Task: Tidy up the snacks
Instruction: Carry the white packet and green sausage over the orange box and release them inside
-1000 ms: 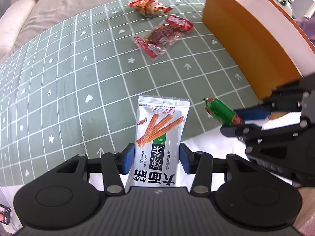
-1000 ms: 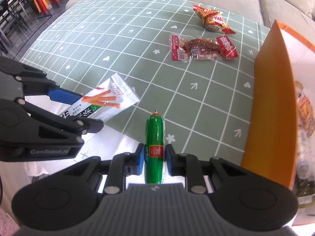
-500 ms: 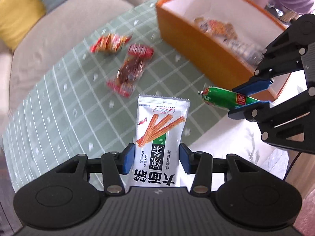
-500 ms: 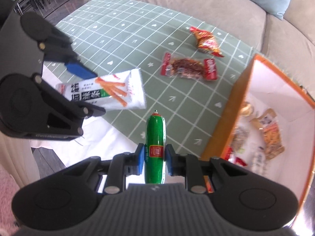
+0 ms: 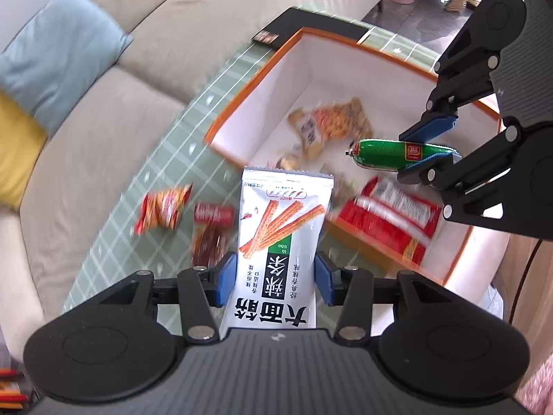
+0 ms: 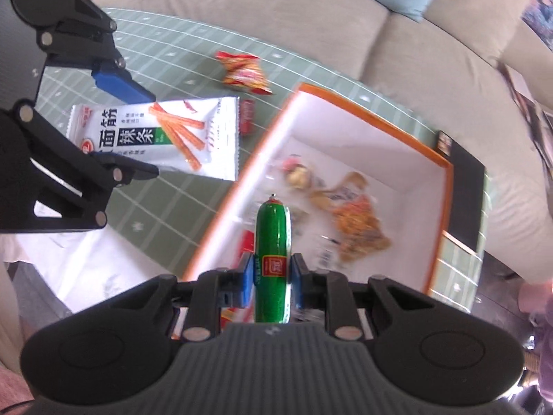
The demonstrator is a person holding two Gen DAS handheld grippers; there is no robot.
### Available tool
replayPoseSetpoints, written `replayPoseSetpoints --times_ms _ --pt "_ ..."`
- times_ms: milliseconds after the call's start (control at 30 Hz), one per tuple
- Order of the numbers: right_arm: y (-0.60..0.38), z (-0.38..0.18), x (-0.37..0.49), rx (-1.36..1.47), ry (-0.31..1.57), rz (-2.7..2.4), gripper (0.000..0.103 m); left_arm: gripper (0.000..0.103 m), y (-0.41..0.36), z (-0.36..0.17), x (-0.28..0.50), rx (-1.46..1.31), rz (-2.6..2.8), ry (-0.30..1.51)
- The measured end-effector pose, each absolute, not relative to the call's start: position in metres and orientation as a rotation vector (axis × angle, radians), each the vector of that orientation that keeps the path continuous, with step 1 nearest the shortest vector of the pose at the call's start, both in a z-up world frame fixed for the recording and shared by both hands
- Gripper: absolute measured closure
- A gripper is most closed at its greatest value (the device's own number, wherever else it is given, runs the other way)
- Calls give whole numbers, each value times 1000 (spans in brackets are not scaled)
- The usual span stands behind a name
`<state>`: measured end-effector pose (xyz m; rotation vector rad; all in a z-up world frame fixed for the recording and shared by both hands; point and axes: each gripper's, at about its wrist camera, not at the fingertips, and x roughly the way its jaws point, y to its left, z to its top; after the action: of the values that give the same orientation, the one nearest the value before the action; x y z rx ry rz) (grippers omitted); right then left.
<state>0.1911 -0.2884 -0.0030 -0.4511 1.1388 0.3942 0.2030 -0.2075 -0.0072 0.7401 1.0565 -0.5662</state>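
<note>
My left gripper [image 5: 274, 278] is shut on a white spicy-stick packet [image 5: 281, 228], held above the box's near-left wall; the same packet [image 6: 162, 136] shows in the right wrist view. My right gripper [image 6: 271, 278] is shut on a green sausage [image 6: 273, 242], hanging over the inside of the orange box [image 6: 373, 117]. From the left wrist view the sausage [image 5: 390, 154] sits between the right gripper's blue pads [image 5: 430, 129], above the box [image 5: 242, 100]. Several snack packs lie inside, among them a red one [image 5: 390, 214] and an orange one [image 5: 331, 124].
Two loose snacks lie on the green checked cloth [image 5: 162, 169]: a red-orange bag [image 5: 162, 207] and a red-ended meat pack [image 5: 211, 228]. A beige sofa with a blue cushion [image 5: 55, 55] and a yellow one [image 5: 13, 145] runs behind the table. A black card [image 6: 463, 162] lies beyond the box.
Both grippers rose and swung toward the orange box, each keeping its snack. The sausage went from over the cloth to over the box's inside; the left gripper rolled.
</note>
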Motion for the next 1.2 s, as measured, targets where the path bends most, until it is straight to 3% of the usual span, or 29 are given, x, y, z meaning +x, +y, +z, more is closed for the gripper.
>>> replayPoseSetpoints --times_ms 467,1200 --pt "-357 -51 211 -425 1223 330 84 49 -297 -44 237 835 -705 1048" --pt "-371 -106 240 -423 1307 372 83 49 -317 -110 287 780 -701 1204"
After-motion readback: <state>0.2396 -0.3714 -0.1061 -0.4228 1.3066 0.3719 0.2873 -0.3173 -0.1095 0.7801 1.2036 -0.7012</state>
